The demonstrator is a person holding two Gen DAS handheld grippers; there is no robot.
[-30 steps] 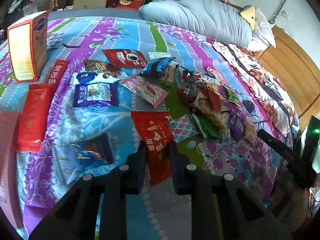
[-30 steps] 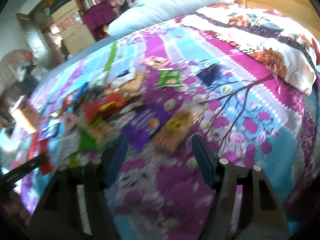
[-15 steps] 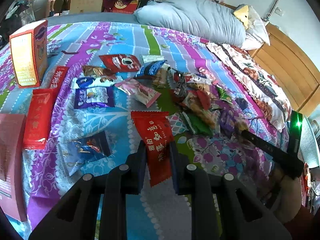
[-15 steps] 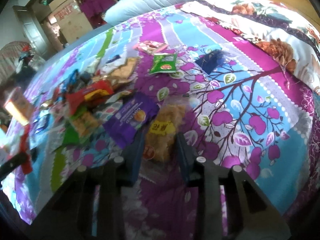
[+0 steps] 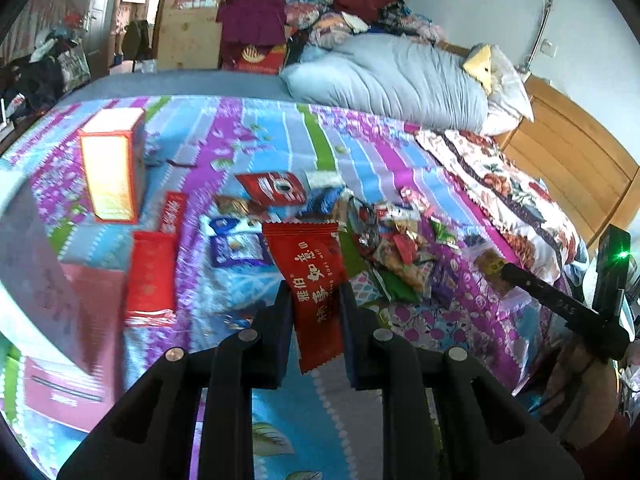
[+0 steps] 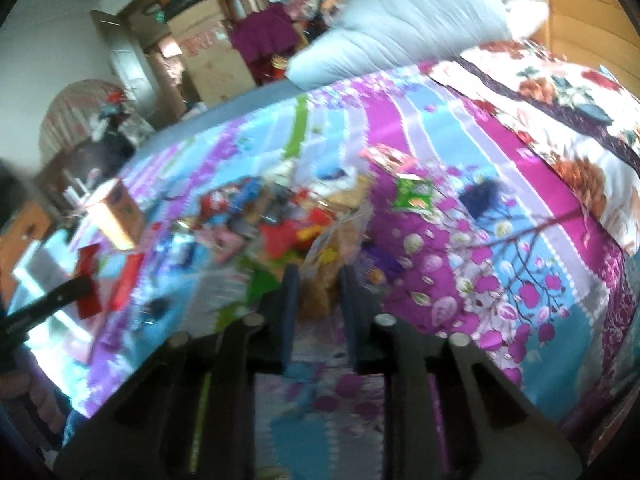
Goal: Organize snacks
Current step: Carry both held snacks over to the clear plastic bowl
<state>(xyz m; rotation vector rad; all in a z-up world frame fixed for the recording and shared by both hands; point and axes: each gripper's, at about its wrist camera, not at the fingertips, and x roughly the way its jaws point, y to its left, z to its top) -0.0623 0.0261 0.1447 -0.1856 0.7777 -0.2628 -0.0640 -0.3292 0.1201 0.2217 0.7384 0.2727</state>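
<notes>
My left gripper (image 5: 316, 300) is shut on a red snack packet (image 5: 310, 272) with white Chinese lettering, held above the bedspread. In the right wrist view my right gripper (image 6: 318, 286) is shut on a clear bag of golden-brown snacks (image 6: 328, 264) with a yellow label, lifted off the bed. That same gripper shows in the left wrist view as a dark finger (image 5: 560, 308) at the right, with the bag (image 5: 490, 266) at its tip. A heap of mixed snack packets (image 5: 396, 240) lies mid-bed. A blue-purple packet (image 5: 236, 246) and a red coffee sachet (image 5: 272, 188) lie to its left.
An upright orange-and-red box (image 5: 110, 164) stands at the left of the bed, with flat red packets (image 5: 150, 276) and a pink box (image 5: 64, 336) nearer me. A grey-blue folded duvet (image 5: 392, 80) and a wooden headboard (image 5: 572, 164) lie beyond. A green packet (image 6: 414, 194) lies apart.
The right gripper's jaws closed on the clear bag of golden snacks and lifted it off the bed. The left gripper rose with the red packet still in it.
</notes>
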